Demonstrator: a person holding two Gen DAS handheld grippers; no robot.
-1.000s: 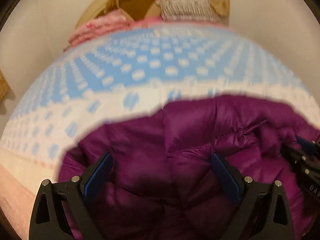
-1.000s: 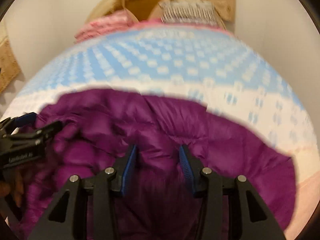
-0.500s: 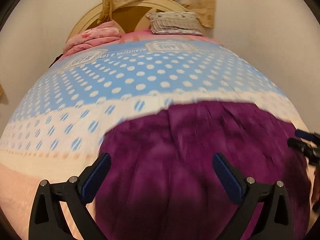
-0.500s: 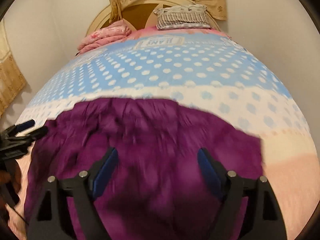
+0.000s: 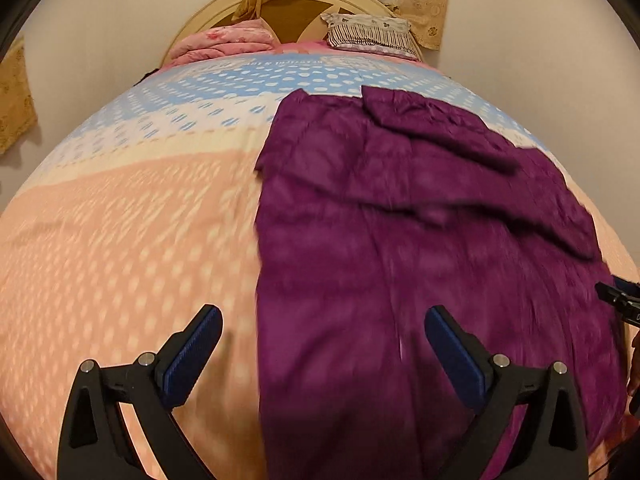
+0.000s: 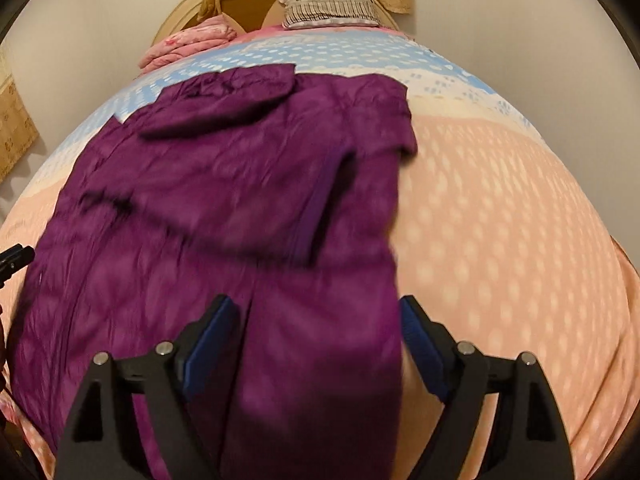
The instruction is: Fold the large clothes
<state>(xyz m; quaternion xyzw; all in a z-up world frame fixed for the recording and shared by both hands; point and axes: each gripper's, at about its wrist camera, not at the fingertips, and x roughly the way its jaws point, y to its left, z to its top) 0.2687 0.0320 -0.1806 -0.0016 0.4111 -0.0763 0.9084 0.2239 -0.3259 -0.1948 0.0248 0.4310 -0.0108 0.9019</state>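
A large purple padded jacket [image 5: 400, 240] lies spread lengthwise on the bed, its collar end toward the headboard; it also shows in the right wrist view [image 6: 248, 208]. My left gripper [image 5: 320, 344] is open and empty, raised above the jacket's near left edge. My right gripper [image 6: 320, 336] is open and empty, raised above the jacket's near right edge. Each gripper's tip shows at the edge of the other's view: the right one [image 5: 618, 300] and the left one [image 6: 16, 258].
The bedspread [image 5: 120, 260] is peach with pale dots near me and blue dotted farther away. A folded pink blanket [image 5: 224, 42] and a striped pillow [image 5: 368, 34] lie by the round headboard [image 5: 288, 4]. Walls stand on both sides.
Both grippers have pulled back and risen from the jacket. The right gripper has opened wide. The jacket, bunched a second ago, now lies spread flat.
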